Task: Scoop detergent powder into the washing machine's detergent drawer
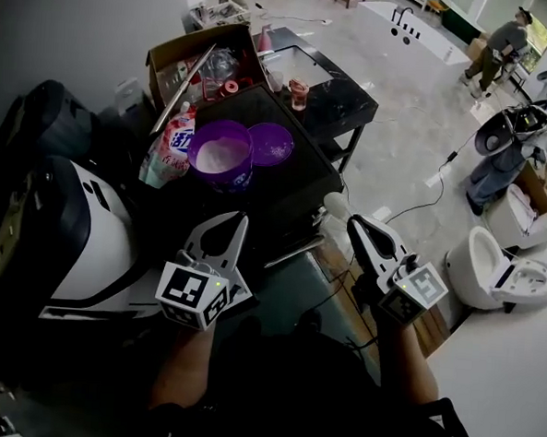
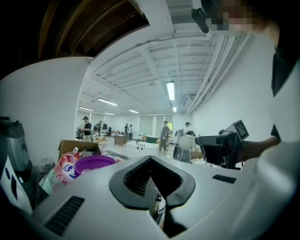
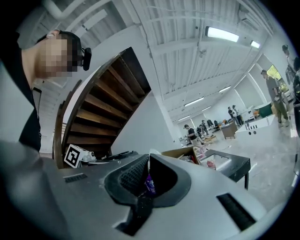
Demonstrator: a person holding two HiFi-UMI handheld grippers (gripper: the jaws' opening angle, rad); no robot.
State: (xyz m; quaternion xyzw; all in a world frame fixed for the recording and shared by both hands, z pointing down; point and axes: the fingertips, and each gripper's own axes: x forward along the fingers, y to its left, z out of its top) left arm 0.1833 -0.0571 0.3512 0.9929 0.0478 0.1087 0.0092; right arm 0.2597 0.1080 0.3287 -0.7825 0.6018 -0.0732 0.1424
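Observation:
A purple tub (image 1: 220, 156) holding white detergent powder stands on a black table (image 1: 294, 182), with its purple lid (image 1: 271, 144) lying beside it. The white and black washing machine (image 1: 78, 238) is at the left; I cannot make out its drawer. My right gripper (image 1: 354, 222) is shut on the handle of a white scoop (image 1: 334, 205), held up in the air to the right of the tub. The scoop (image 2: 187, 142) also shows in the left gripper view. My left gripper (image 1: 242, 219) is shut with nothing in it, in front of the tub.
A pink and white detergent bag (image 1: 170, 144) leans left of the tub. Behind it is an open cardboard box (image 1: 196, 56) of clutter. A glass cup (image 1: 299, 94) stands on the far table. A white toilet (image 1: 497, 273) and a person (image 1: 498, 51) are at the right.

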